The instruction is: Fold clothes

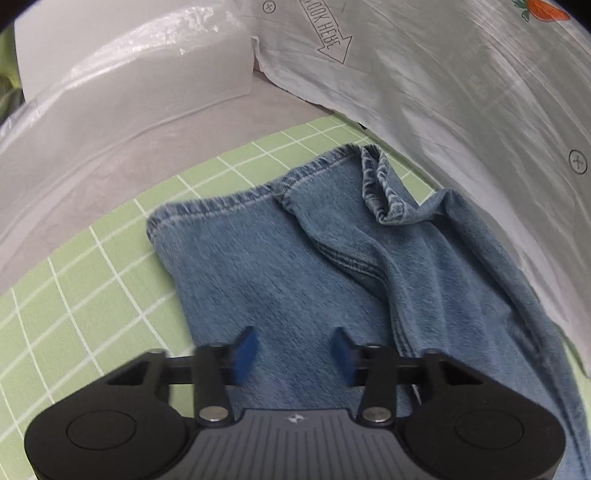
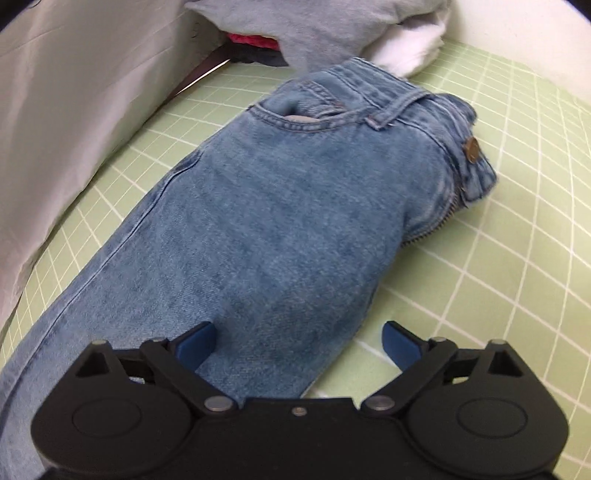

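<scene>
Lying lengthwise on the green gridded mat [image 2: 498, 229], light-blue denim jeans [image 2: 266, 206] running hems-to-waistband between both grippers, left gripper [image 1: 294, 352] hovering part-open over the legs, right gripper [image 2: 300, 341] gaping wide, straddling the thigh edge.

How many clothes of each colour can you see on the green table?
Blue: 1, the jeans
Grey: 1, a grey garment
White: 1, a white garment
Red: 1, a red garment, mostly hidden
Total: 4
</scene>
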A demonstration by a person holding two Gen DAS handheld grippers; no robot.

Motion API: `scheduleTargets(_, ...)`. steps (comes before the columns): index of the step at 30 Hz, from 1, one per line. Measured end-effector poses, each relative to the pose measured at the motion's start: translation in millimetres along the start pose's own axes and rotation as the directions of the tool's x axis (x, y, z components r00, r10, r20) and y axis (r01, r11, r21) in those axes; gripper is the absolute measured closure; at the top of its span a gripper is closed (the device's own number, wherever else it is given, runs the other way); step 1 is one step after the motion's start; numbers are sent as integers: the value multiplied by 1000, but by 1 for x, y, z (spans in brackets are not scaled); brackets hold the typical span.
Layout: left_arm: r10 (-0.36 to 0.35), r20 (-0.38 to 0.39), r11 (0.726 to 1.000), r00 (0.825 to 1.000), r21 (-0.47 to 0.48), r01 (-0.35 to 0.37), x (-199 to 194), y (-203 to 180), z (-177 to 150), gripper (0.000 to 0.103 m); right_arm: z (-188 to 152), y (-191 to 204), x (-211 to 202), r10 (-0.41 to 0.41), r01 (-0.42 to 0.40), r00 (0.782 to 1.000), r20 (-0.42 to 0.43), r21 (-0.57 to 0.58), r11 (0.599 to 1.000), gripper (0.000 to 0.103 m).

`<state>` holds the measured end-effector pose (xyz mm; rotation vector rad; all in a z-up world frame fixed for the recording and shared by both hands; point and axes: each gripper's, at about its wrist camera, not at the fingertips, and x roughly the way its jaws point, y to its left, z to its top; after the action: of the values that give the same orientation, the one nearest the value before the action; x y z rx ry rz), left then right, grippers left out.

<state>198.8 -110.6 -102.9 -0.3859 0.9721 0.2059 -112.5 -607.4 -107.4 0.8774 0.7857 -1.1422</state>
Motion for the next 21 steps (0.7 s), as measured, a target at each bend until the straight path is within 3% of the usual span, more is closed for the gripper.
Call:
scheduleTargets(1,1,4,1000,1000,-4,-1,1,1,0,103,0,-1,0,15,-15,1000,-1,-10,1000,12)
scheduleTargets(4,-25,-9,999,1000,20,25,-5,3,-2,103,0,-2,-7,61,-60,998,6,-78,995,47)
scheduleTargets(5,-27,-6,999,1000,27,28,-11,4,-6,103,0,-4,-10,112,-111,994,-1,-91,990,69)
scheduleTargets(6,-30,-2,999,1000,31,30,-16,7,-10,103,1,-7,-12,150,-151,989,-10,-90,984,82)
scheduleTargets(10,-34,13,998,999,47,33,-41,23,-26,103,-3,-21,-21,193,-192,981,4,-114,975,86)
scheduleTargets(14,-45,15,999,999,19,44,-71,57,-44,103,-5,-47,-27,215,-215,977,-7,-63,975,88)
scheduleTargets(21,-105,23,994,994,10,104,-99,78,-64,103,-3,-108,-38,142,-140,989,34,-43,989,88)
